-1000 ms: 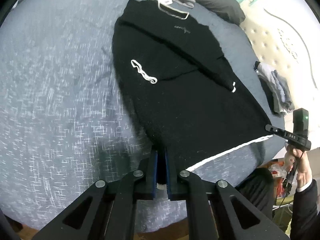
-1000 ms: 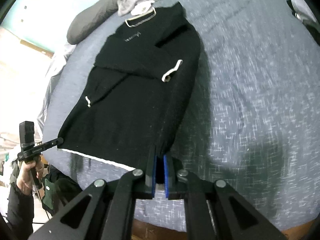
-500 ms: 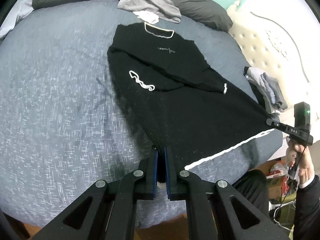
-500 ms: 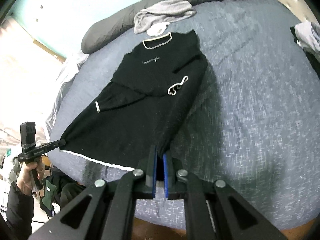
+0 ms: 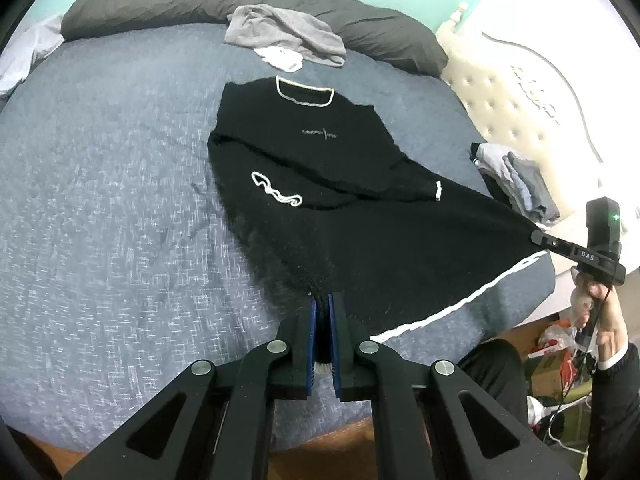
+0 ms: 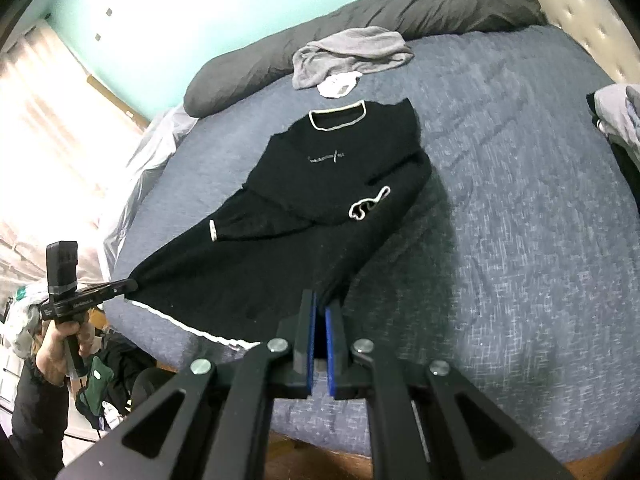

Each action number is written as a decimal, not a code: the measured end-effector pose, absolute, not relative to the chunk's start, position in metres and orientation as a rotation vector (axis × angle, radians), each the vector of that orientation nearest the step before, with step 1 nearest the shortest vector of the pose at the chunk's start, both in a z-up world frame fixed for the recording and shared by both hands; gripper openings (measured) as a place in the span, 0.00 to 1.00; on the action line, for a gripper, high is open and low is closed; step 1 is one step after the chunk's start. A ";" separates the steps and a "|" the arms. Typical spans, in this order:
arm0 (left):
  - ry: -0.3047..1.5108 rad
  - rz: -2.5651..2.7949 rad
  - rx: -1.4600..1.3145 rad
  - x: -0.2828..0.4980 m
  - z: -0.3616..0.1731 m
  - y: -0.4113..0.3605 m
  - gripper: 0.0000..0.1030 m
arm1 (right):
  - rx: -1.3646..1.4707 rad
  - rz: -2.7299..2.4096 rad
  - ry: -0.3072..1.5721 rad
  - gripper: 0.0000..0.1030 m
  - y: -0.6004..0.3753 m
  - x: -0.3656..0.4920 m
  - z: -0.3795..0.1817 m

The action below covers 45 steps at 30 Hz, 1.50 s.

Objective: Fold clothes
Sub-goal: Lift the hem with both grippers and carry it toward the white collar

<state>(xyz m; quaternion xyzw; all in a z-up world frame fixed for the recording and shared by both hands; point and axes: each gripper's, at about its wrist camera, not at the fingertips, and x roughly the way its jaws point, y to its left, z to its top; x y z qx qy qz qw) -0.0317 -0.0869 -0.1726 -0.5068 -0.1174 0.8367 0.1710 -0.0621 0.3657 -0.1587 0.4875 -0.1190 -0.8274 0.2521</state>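
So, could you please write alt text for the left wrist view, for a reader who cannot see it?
The left gripper is shut on the hem corner of a black sweater spread over a grey-blue bed. At right, the right gripper holds the other corner. Beyond the collar lies a grey garment.

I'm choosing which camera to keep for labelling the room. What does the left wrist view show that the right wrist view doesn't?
Only the left wrist view shows the whole pile of folded clothes by the tufted headboard, plus the right gripper seen from outside, pinching the hem corner.

Only the right wrist view shows the bright curtained window and the left gripper from outside, pinching the other corner.

Both show the black sweater with sleeves folded across it, the grey garment, the dark pillow and the blue-grey bedspread.
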 end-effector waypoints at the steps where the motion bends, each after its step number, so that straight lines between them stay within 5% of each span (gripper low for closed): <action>1: -0.332 2.378 -1.433 -0.030 -0.170 -0.087 0.06 | 1.319 -2.253 -0.323 0.04 0.366 -0.060 -0.156; 22: -0.286 2.416 -1.315 0.005 -0.111 -0.086 0.06 | 1.168 -2.286 -0.282 0.03 0.374 -0.021 -0.093; 45: -0.343 2.393 -1.379 -0.038 -0.126 -0.097 0.06 | 1.221 -2.263 -0.277 0.03 0.373 -0.061 -0.105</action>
